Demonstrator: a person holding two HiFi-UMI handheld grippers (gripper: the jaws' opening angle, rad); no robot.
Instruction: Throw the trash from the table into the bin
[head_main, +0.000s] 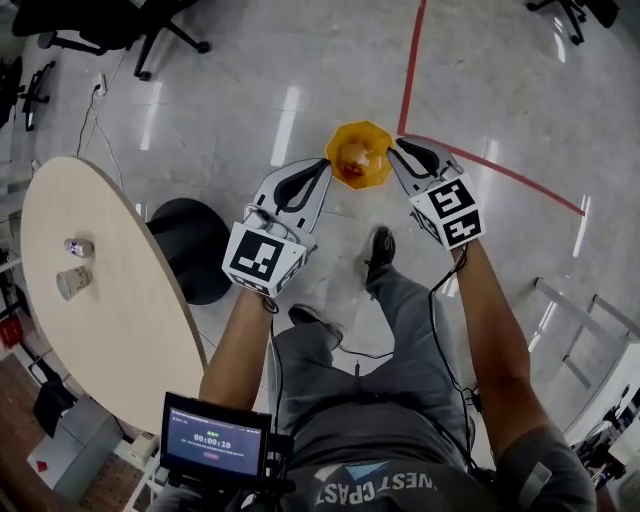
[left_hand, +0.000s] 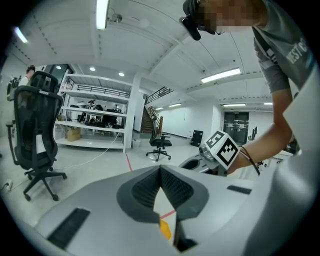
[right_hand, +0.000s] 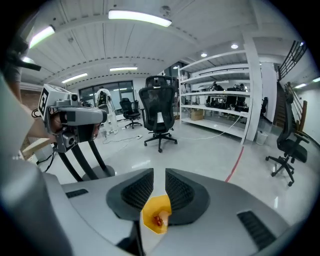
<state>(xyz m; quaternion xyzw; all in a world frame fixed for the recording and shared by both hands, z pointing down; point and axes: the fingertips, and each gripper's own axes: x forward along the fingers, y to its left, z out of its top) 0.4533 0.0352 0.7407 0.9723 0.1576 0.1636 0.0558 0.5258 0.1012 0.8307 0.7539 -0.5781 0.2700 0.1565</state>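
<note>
An orange bin (head_main: 375, 140) stands on the floor in front of me, with red and pale scraps (head_main: 352, 170) inside. My left gripper (head_main: 325, 165) hovers at its left rim, jaw tips touching and nothing between them (left_hand: 160, 169). My right gripper (head_main: 398, 143) hovers at its right rim, jaws a narrow gap apart and empty (right_hand: 160, 172); the bin (right_hand: 156, 220) shows below that gap. On the round wooden table (head_main: 120, 330) at the left lie a paper cup (head_main: 72, 282) and a small crumpled silvery container (head_main: 78, 247).
The table's black base (head_main: 195, 245) sits just left of my left gripper. A red tape line (head_main: 410, 70) runs across the floor past the bin. Office chairs (head_main: 120, 30) stand at the far left, another (right_hand: 159, 112) before the shelving. My feet (head_main: 380, 250) are below the bin.
</note>
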